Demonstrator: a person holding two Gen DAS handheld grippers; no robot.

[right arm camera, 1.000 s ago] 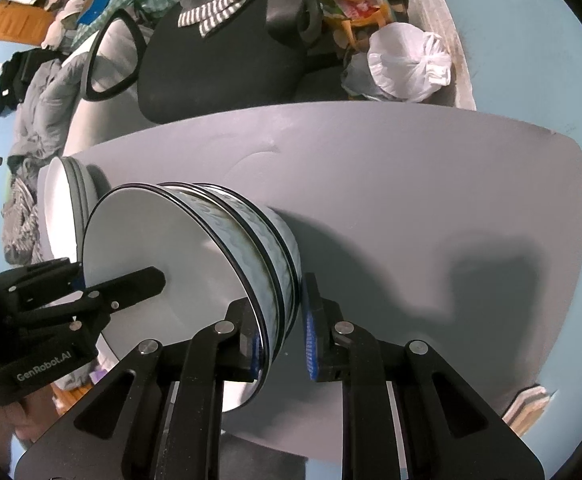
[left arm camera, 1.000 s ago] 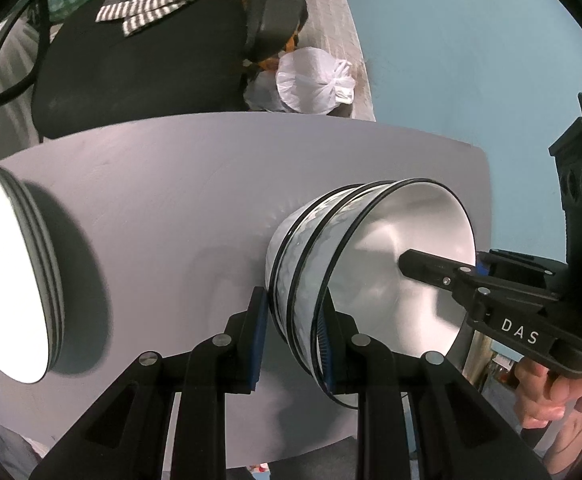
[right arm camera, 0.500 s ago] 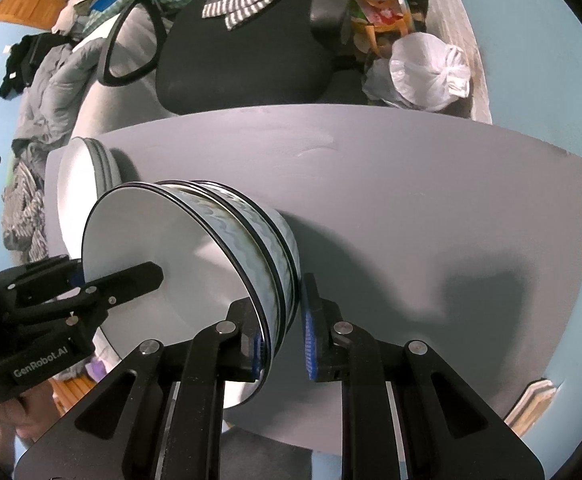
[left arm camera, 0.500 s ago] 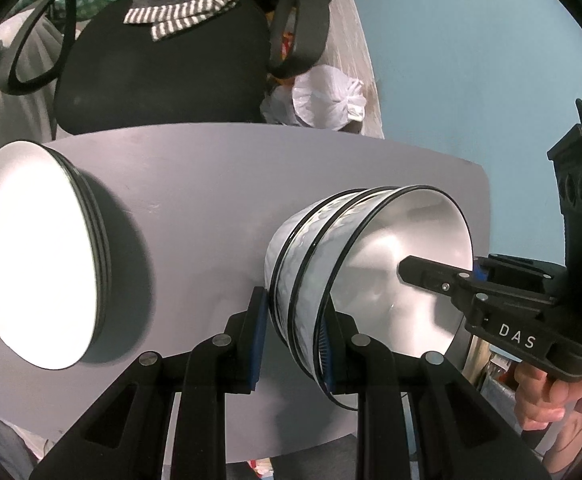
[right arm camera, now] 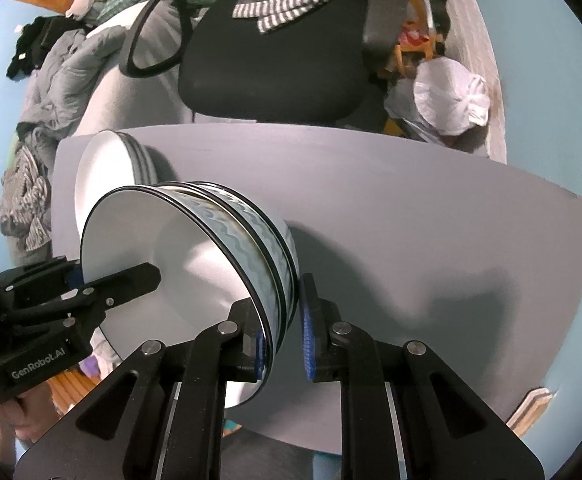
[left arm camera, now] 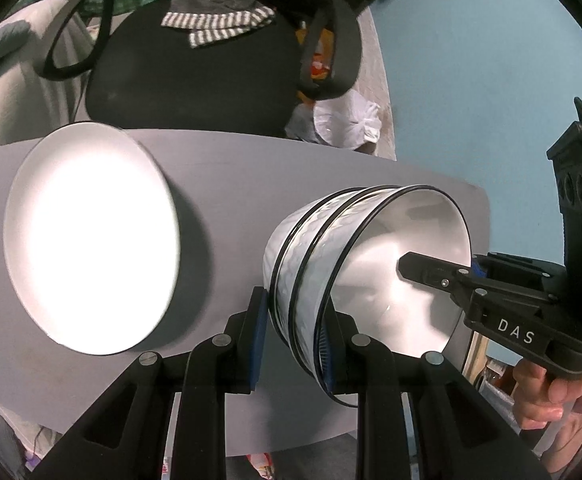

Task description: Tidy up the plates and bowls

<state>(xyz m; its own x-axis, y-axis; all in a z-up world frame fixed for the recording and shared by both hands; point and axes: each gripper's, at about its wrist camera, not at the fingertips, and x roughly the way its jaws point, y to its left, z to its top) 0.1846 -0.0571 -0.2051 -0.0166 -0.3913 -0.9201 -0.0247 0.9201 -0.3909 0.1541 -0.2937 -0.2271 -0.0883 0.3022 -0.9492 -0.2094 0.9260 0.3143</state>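
— Where is the bowl stack (left arm camera: 347, 276)?
— On the grey worktop (left arm camera: 231, 184), right of the plates (left arm camera: 91, 240). Left tongs (left arm camera: 293, 336) and right tongs (right arm camera: 283, 334) each clamp its rim from opposite sides.

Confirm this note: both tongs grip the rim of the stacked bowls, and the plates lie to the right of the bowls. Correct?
Not quite. The plates lie to the left of the bowls, as the left wrist view shows. Left tongs and right tongs do grip the bowls' rim.
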